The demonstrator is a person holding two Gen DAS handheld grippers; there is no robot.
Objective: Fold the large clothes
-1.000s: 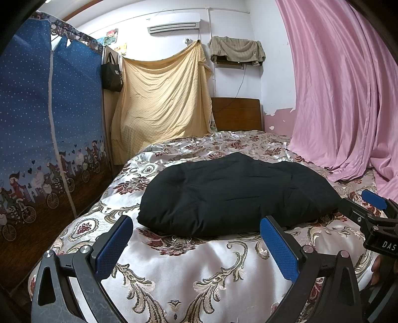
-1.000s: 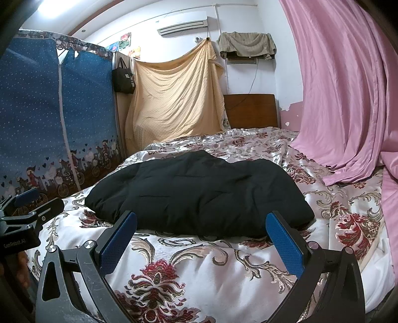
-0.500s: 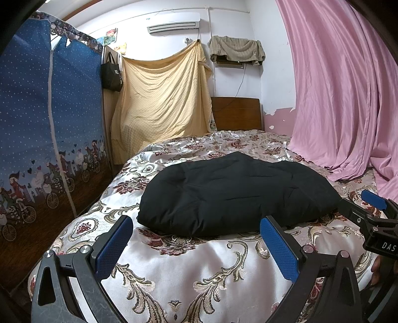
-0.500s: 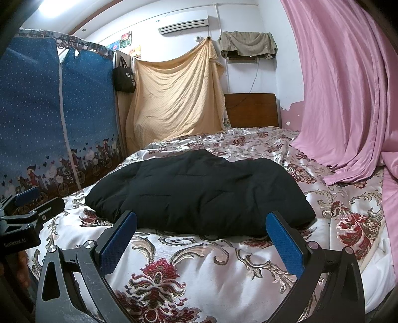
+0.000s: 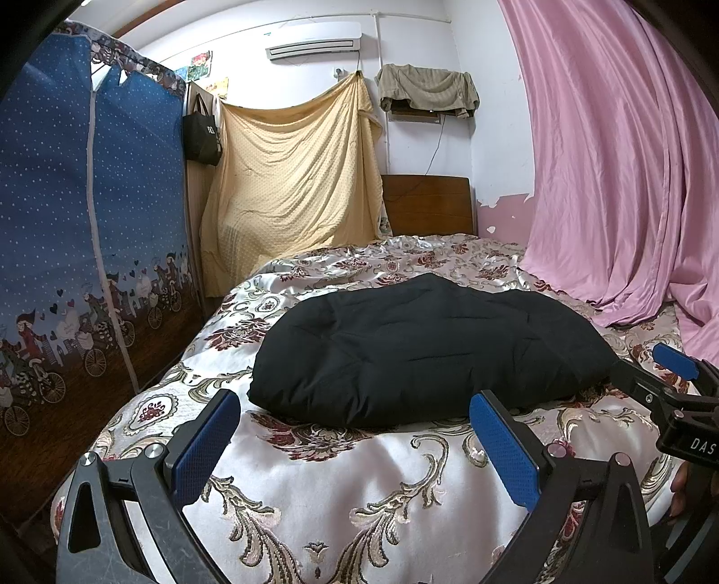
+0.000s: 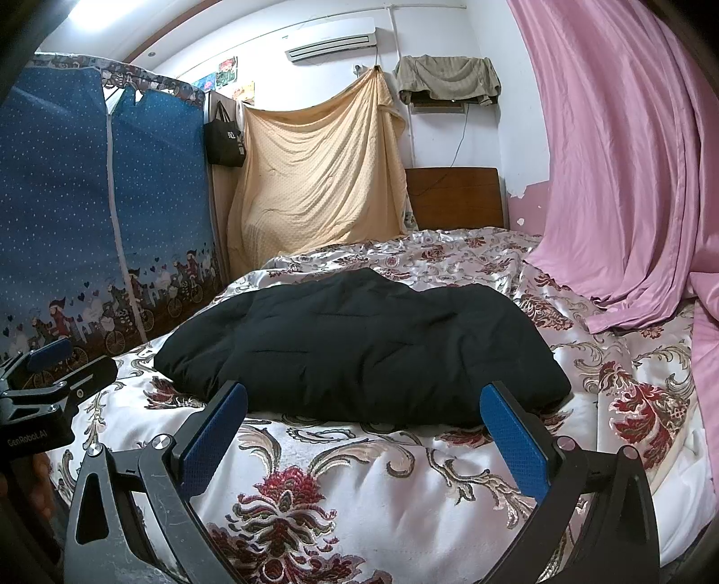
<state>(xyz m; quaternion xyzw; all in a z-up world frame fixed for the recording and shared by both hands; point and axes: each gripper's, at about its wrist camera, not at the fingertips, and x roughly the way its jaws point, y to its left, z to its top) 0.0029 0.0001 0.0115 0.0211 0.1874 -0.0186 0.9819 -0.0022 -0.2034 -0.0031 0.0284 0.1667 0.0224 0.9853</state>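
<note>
Both claws, left claw (image 5: pixel 355 431) and right claw (image 6: pixel 364 422), are hovering apart, empty, before the black padded jacket (image 5: pixel 427 350) lying crosswise on the bed (image 5: pixel 359 485), about equally near.

pink curtain (image 5: pixel 620 179) right; blue wardrobe (image 5: pixel 90 233) left; yellow sheet (image 5: pixel 292 179), air conditioner (image 5: pixel 314 40) behind

Black quilted garment (image 5: pixel 427 350). Bedspread (image 5: pixel 359 494): satin white, dark-red flowers, gold scrolls. Curtain (image 5: pixel 629 179): plain pink. Hanging sheet (image 5: pixel 292 179): pale yellow, dotted. Wardrobe cover (image 5: pixel 90 202): blue, white dots, cyclist border. Gripper pads (image 5: pixel 204 453): blue.
</note>
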